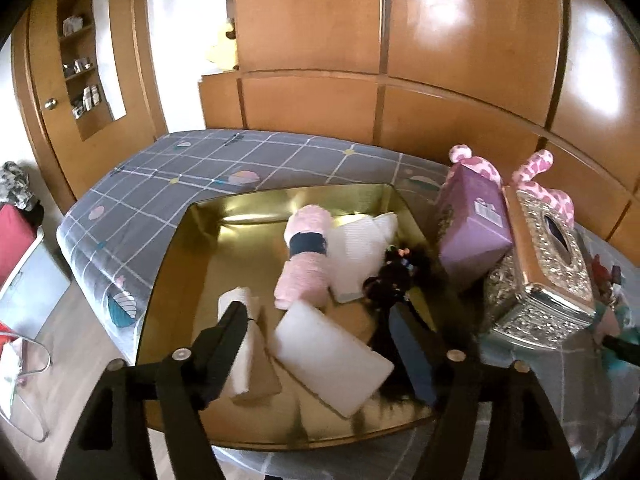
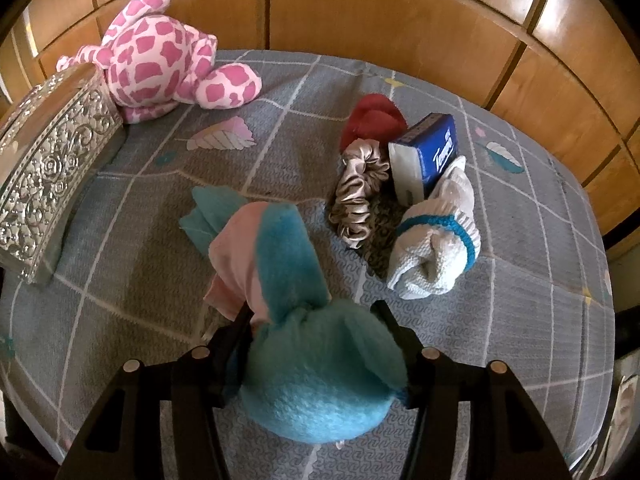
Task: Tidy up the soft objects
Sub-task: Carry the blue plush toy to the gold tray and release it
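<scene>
On a bed dressed in a grey checked sheet [image 2: 280,128], the right gripper [image 2: 316,324] clamps a fluffy teal-and-pink plush bundle [image 2: 312,364], its jaws pressed in against both sides of the soft mass, which bulges out between them above the sheet. Just beyond it lie a champagne satin scrunchie [image 2: 362,192], a rolled white sock with a teal band [image 2: 434,240], a blue tissue pack [image 2: 428,152] propped against them and a red fabric item [image 2: 374,118] behind. A pink spotted plush toy [image 2: 160,52] rests beside an embossed silver tissue box [image 2: 52,168]. The left gripper [image 1: 316,312] hovers with jaws spread wide and nothing between them over a gold tray [image 1: 208,216] set on the bed; inside the tray sit a pink rolled towel with a dark band [image 1: 306,258], white folded cloths [image 1: 332,356] and a dark hair tie [image 1: 390,276]. A purple box [image 1: 472,224] stands just right of the tray.
</scene>
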Demonstrator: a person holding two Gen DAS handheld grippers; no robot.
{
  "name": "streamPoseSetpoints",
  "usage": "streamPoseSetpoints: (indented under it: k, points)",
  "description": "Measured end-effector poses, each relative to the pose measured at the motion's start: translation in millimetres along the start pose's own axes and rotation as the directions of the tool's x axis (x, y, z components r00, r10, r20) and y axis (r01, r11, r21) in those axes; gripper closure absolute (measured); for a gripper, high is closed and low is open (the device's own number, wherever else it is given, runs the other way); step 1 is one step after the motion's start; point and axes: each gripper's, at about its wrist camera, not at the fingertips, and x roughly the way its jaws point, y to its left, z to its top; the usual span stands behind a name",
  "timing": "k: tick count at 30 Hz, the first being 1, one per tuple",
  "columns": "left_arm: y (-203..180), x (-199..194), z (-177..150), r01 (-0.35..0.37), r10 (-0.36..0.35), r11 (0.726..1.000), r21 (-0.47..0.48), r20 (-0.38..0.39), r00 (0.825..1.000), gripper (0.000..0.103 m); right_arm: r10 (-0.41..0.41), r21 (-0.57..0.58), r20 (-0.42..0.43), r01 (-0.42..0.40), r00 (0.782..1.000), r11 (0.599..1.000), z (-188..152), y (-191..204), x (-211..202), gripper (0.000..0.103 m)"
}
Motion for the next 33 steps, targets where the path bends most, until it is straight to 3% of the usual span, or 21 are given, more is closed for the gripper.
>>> streamPoseSetpoints:
  k: [3,18,33]
  points:
    - [-6.4,-4.7,-1.6,0.01,-0.01,1.0,0.006,0.006,1.0,0.017,-0.004,0.009,0.01,0.004,1.0,1.0,0.7,0.0,-1.0,0.047]
    - [-20.1,-5.8,-14.0,0.068,-0.067,0.997,0.032,-0.015,0.998,0.016,-0.001,0.168,0.105,-0.017,0.995,0.986,12.0,-10.7,-23.3,0.051]
    - [-15.7,-5.0,-17.4,0.106,-0.106,0.994,0.02,-0.026,0.994,0.016,0.029,0.19,0.184,-0.065,0.982,0.98,89.8,14.9,-51.3,0.051]
